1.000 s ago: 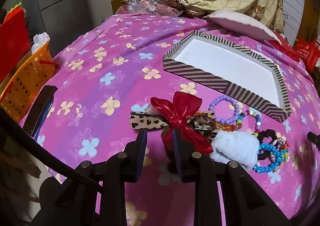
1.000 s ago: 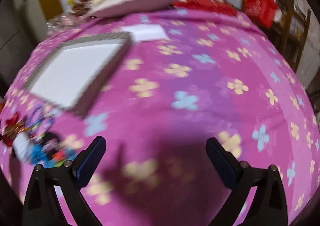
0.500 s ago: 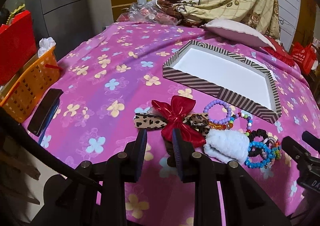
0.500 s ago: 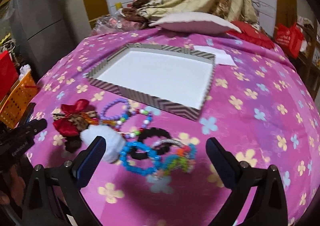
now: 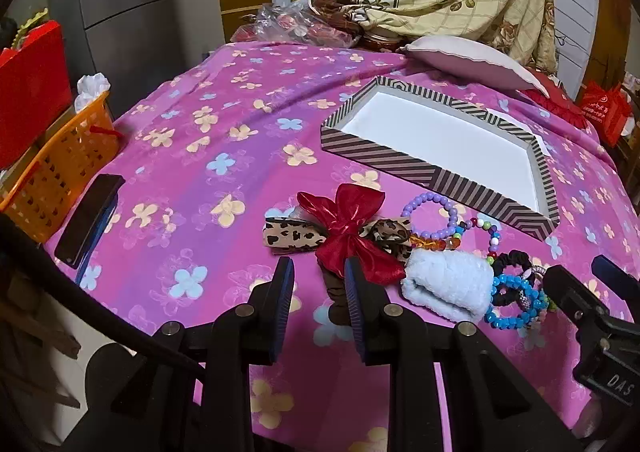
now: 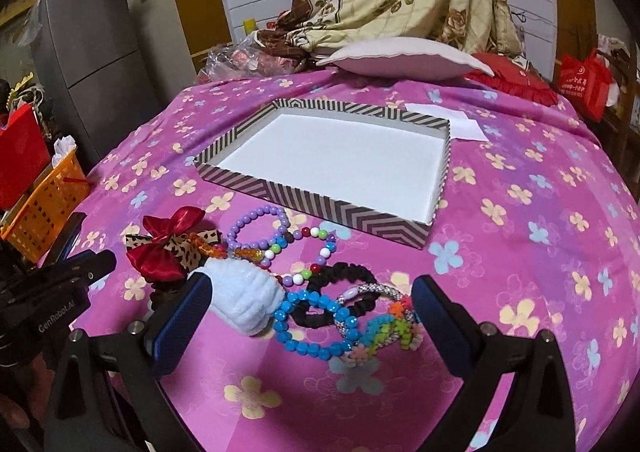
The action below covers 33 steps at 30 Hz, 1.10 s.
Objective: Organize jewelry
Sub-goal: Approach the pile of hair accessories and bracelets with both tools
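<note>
A pile of jewelry lies on the pink flowered cloth: a red bow (image 5: 352,232) on a leopard-print clip (image 5: 294,238), a purple bead bracelet (image 6: 258,226), a white fluffy scrunchie (image 6: 244,302), a blue bead bracelet (image 6: 316,322), a black scrunchie (image 6: 344,288). Behind it stands an empty striped box (image 6: 316,202) with a white floor. My left gripper (image 5: 318,304) is open a little, empty, just before the red bow. My right gripper (image 6: 310,328) is wide open, low over the blue bracelet and scrunchies.
A pillow (image 6: 404,56) and a blanket lie behind the box. A white paper (image 6: 448,120) lies at the box's far right corner. An orange basket (image 5: 56,168) and a dark phone (image 5: 90,218) sit at the table's left edge.
My right gripper has swung left from bare cloth to face the jewelry pile and moved close over it. My left gripper has drawn back slightly from the red bow.
</note>
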Each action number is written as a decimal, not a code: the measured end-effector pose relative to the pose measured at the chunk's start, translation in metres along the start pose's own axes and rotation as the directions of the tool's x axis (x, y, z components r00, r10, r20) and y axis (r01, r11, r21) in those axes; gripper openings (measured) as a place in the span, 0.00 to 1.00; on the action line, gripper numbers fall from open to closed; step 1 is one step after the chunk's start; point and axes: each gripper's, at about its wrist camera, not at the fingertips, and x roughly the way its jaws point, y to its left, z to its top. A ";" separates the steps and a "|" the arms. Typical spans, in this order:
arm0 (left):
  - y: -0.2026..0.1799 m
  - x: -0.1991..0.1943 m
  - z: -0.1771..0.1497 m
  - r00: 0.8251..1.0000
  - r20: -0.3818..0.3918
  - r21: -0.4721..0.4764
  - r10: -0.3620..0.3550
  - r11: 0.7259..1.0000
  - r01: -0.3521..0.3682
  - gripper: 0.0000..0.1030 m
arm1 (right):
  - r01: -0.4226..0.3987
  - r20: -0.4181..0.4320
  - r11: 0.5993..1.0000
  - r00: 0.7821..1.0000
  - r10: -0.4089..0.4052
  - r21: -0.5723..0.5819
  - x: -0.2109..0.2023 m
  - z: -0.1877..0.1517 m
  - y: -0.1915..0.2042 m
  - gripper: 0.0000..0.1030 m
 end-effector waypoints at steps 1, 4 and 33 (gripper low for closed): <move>-0.001 0.000 0.000 1.000 -0.002 0.002 0.000 1.000 0.000 0.46 | 0.000 0.000 1.000 1.000 0.000 -0.013 0.000 0.000 0.003 0.99; -0.005 0.002 -0.001 1.000 -0.010 0.008 0.009 1.000 -0.009 0.46 | 0.005 -0.007 0.999 1.000 -0.006 -0.044 0.002 0.000 0.010 0.99; 0.010 0.011 -0.001 0.999 -0.050 -0.029 0.003 1.000 -0.005 0.46 | 0.042 -0.059 0.996 0.997 -0.046 -0.080 0.008 -0.003 0.022 0.99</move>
